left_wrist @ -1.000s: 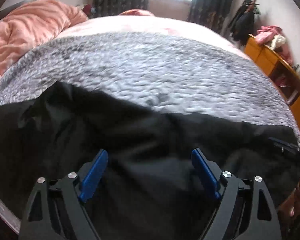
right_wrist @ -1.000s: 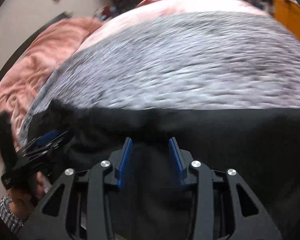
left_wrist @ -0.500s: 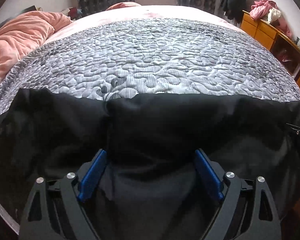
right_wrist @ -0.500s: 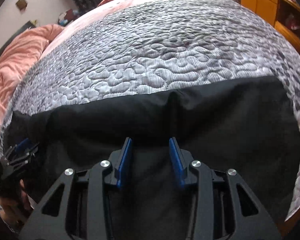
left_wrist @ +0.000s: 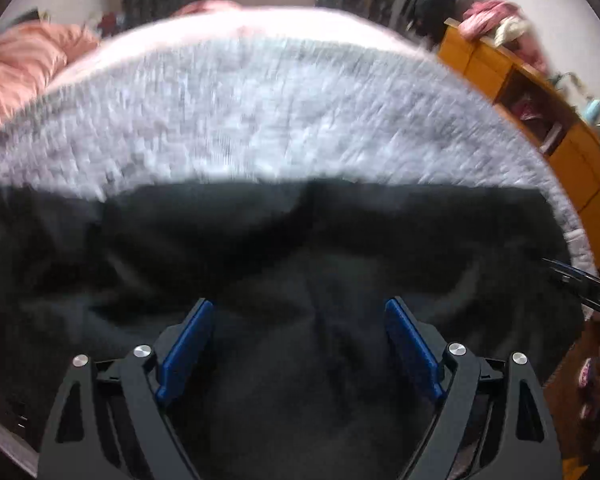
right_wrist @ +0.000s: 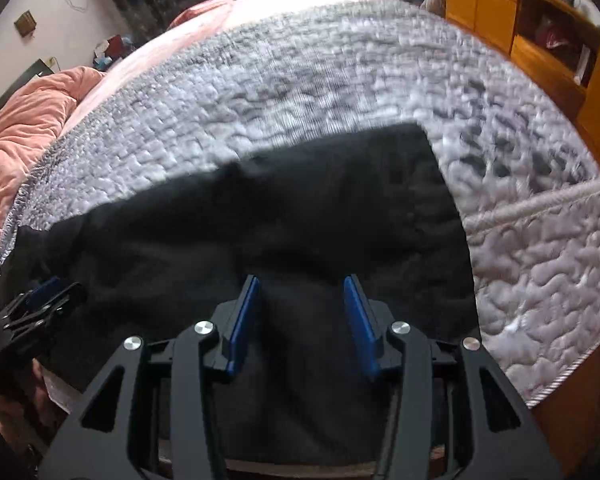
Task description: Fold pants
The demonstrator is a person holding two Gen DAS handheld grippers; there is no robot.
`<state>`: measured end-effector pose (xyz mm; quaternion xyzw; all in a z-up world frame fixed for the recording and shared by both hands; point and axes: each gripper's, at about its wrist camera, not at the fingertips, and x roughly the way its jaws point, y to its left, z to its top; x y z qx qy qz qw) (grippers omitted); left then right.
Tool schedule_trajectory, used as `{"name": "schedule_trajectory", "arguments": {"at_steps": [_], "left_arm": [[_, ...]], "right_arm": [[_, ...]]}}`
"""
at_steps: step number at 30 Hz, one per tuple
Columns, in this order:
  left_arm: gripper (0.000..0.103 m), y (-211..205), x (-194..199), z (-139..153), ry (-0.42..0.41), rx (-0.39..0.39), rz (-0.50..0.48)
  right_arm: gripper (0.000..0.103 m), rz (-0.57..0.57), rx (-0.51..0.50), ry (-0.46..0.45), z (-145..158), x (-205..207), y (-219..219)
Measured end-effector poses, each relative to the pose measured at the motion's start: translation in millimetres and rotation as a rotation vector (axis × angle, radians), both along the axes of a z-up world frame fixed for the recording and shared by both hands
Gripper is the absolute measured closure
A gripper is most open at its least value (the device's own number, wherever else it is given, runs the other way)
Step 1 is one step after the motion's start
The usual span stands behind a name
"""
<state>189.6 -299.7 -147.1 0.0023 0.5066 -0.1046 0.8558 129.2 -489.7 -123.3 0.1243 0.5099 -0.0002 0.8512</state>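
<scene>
The black pants (left_wrist: 284, 248) lie spread across the near edge of the bed; they also show in the right wrist view (right_wrist: 284, 216). My left gripper (left_wrist: 300, 308) hangs over the pants with its jaws wide apart and empty. My right gripper (right_wrist: 302, 284) is over the pants near their right end, jaws partly apart, nothing clamped. The left gripper shows at the left edge of the right wrist view (right_wrist: 40, 300). The right gripper's tip shows at the right edge of the left wrist view (left_wrist: 580, 280).
A grey quilted bedspread (left_wrist: 260, 120) covers the bed (right_wrist: 340, 72). A pink duvet (right_wrist: 28, 120) is piled at the far left. An orange wooden cabinet (left_wrist: 540, 112) stands to the right of the bed. The mattress corner (right_wrist: 540, 280) is at the right.
Both views have shifted and blurred as the grippers moved. The pants' far edge now lies flatter on the bedspread. The right gripper is nearer the pants' right end, its jaws a little wider.
</scene>
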Motion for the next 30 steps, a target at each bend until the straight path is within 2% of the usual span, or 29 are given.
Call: {"name": "schedule_trajectory", "arguments": {"at_steps": [2, 4, 5, 7, 10, 12, 15, 21, 26, 29, 30], "left_arm": [[0.014, -2, 5, -8, 0.001, 0.029, -0.002], [0.015, -6, 4, -3, -0.001, 0.042, -0.008], [0.015, -5, 2, -1, 0.0, 0.039, -0.004], [0.015, -1, -3, 8, 0.0, -0.003, 0.008], [0.015, -2, -15, 19, -0.007, -0.047, -0.017], [0.015, -6, -26, 22, -0.012, -0.069, -0.035], [0.015, -13, -37, 23, -0.022, -0.084, -0.056], [0.014, -26, -31, -2, -0.001, 0.006, -0.064], [0.013, -21, -22, -12, 0.012, 0.026, -0.041], [0.013, -21, -22, -12, 0.013, 0.032, -0.038], [0.013, -20, -21, -12, 0.015, 0.024, -0.032]], "right_arm": [[0.059, 0.017, 0.023, -0.001, -3, 1, -3], [0.059, 0.016, 0.117, -0.045, 9, -7, -19], [0.052, 0.011, 0.147, -0.066, 15, -12, -27], [0.043, -0.014, 0.165, -0.101, 27, -24, -47], [0.043, -0.028, 0.167, -0.097, 33, -43, -80], [0.04, -0.031, 0.162, -0.064, 27, -54, -100], [0.038, -0.034, 0.205, -0.024, 11, -66, -117], [0.037, -0.018, 0.419, 0.01, -23, -79, -123], [0.036, 0.031, 0.502, 0.005, -46, -75, -122], [0.036, 0.091, 0.541, -0.01, -46, -70, -116], [0.036, 0.109, 0.525, -0.006, -46, -69, -112]]}}
